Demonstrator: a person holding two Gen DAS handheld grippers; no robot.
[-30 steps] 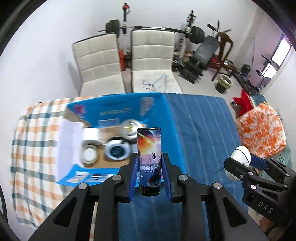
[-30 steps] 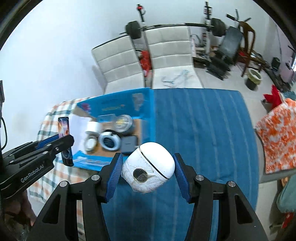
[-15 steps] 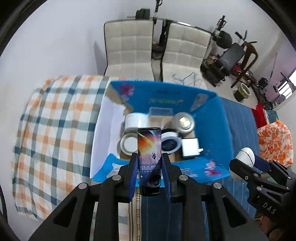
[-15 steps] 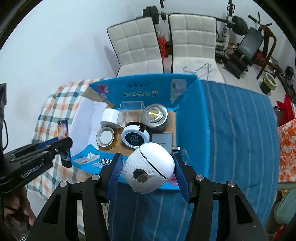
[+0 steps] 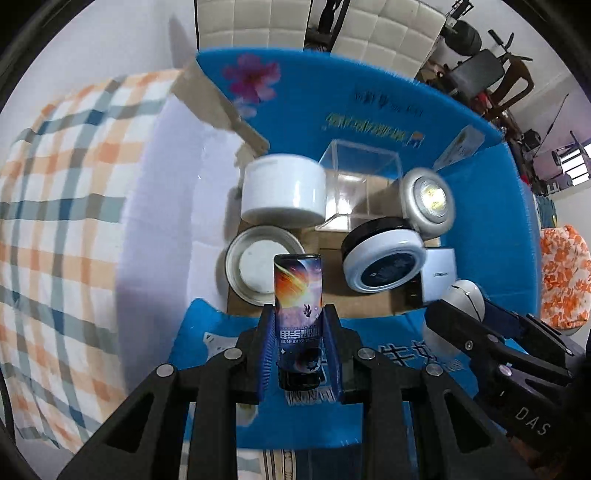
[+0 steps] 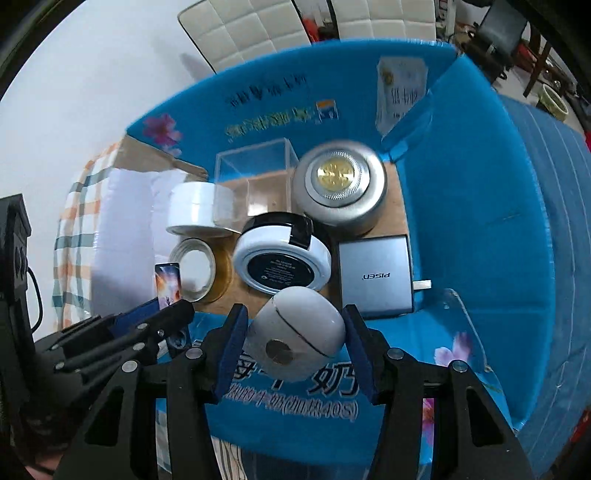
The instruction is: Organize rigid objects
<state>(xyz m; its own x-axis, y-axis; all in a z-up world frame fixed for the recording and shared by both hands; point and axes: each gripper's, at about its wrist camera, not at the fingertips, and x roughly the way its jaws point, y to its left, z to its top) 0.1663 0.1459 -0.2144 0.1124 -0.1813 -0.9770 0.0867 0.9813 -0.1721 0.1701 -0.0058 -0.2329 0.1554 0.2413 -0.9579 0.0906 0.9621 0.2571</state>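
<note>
My left gripper (image 5: 298, 332) is shut on a slim space-print can (image 5: 298, 295), held upright above the near flap of the open blue box (image 5: 369, 110). My right gripper (image 6: 293, 332) is shut on a white egg-shaped case (image 6: 295, 332), also above the box's near flap (image 6: 295, 398). Inside the box lie a white tape roll (image 6: 195, 210), a clear tape roll (image 6: 194, 267), a clear cube (image 6: 255, 173), a silver puck light (image 6: 338, 184), a round black-and-white jar (image 6: 282, 264) and a grey PISEN charger (image 6: 375, 280). The right gripper also shows in the left wrist view (image 5: 465, 302).
The box sits on a table with a checked cloth (image 5: 55, 221) on the left and a blue striped cloth (image 6: 554, 166) on the right. White chairs (image 6: 258, 33) stand behind the table. The left gripper's can shows in the right wrist view (image 6: 168, 284).
Both grippers have moved forward and down toward the box, which now fills both views. Each still holds its object.
</note>
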